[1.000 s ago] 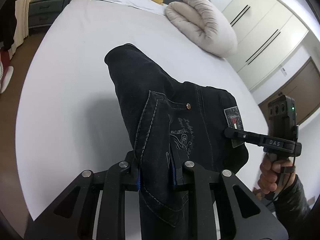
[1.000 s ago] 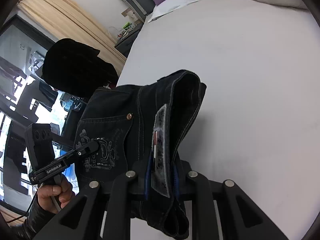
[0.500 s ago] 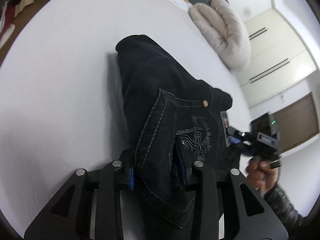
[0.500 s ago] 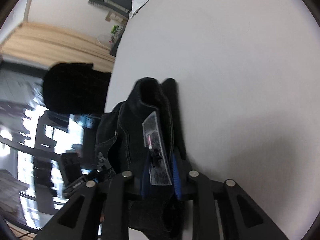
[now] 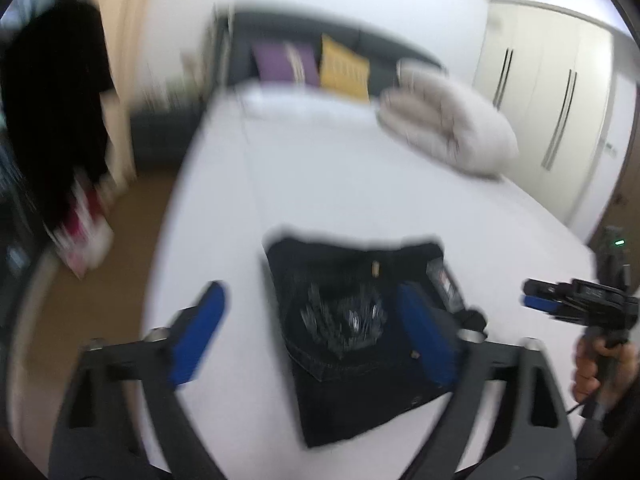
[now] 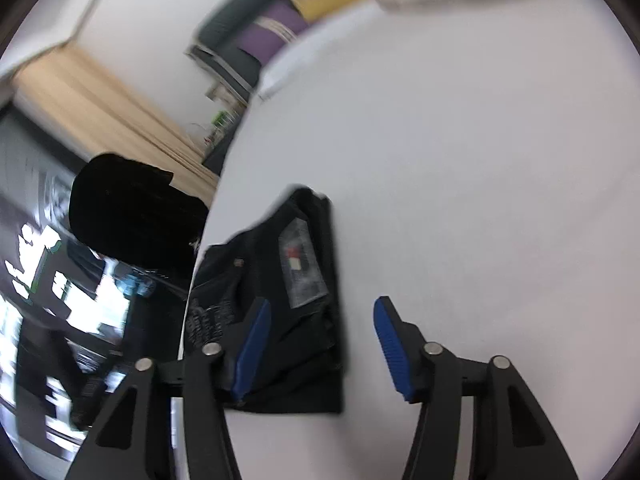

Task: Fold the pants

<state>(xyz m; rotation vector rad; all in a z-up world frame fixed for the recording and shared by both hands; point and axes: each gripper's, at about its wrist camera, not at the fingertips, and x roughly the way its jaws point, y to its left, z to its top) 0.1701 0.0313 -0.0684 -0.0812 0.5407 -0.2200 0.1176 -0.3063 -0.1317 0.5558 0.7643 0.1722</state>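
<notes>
The dark jeans (image 5: 360, 328) lie folded into a compact rectangle on the white bed, back pocket embroidery and waist patch facing up. My left gripper (image 5: 316, 336) is open and empty above them, its blue pads spread wide. In the right wrist view the jeans (image 6: 288, 300) lie near the bed's left edge. My right gripper (image 6: 320, 344) is open and empty, just over their right side. The right gripper also shows in the left wrist view (image 5: 536, 300), held in a hand. Both views are motion-blurred.
The white bed (image 5: 320, 184) stretches ahead, with a rolled beige duvet (image 5: 448, 128), purple (image 5: 276, 64) and yellow (image 5: 344, 68) pillows at its head. White wardrobes (image 5: 552, 100) stand right. Wooden floor (image 5: 120, 248) and dark hanging clothes (image 5: 52, 100) are left.
Both grippers have opened and let go of the jeans, which now lie folded on the bed. Both grippers have drawn back and tilted up, blurring the views.
</notes>
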